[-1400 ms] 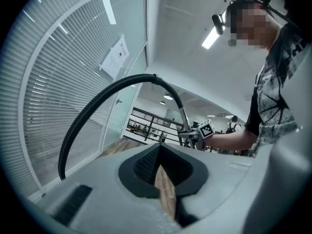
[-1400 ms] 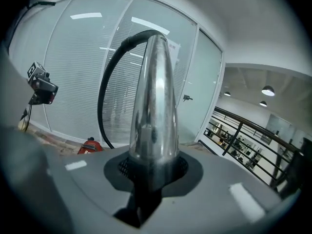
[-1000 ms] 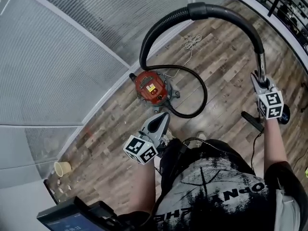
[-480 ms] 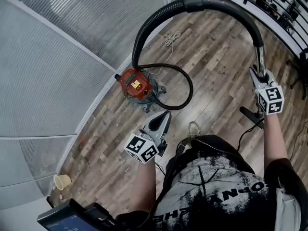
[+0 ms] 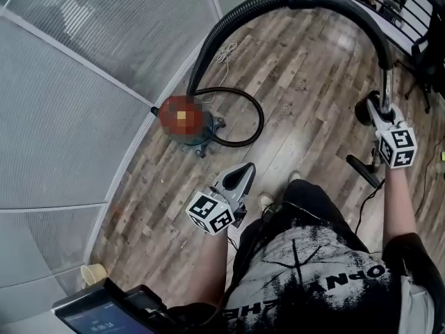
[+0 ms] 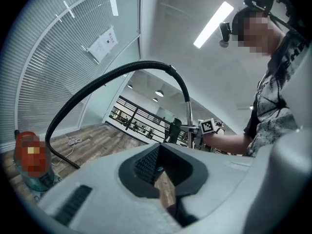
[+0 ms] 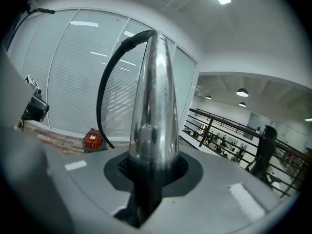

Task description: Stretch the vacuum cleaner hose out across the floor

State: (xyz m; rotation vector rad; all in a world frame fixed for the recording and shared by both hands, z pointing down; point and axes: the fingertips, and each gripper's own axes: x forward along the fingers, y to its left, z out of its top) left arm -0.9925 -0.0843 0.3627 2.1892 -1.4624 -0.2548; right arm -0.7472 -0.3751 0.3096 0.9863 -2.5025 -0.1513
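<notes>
Right gripper (image 5: 380, 113), right of frame: jaws clamped on chrome wand (image 5: 386, 82) of black hose (image 5: 229, 26). Hose arches to red vacuum cleaner (image 5: 186, 120), centre left. Left gripper (image 5: 245, 169), centre: jaws fully closed, empty.

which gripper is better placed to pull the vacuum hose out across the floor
Right. The right gripper is shut on the metal tube at the free end of the hose, so it can likely pull it away from the vacuum cleaner. The left gripper is shut on nothing, apart from the hose.
</notes>
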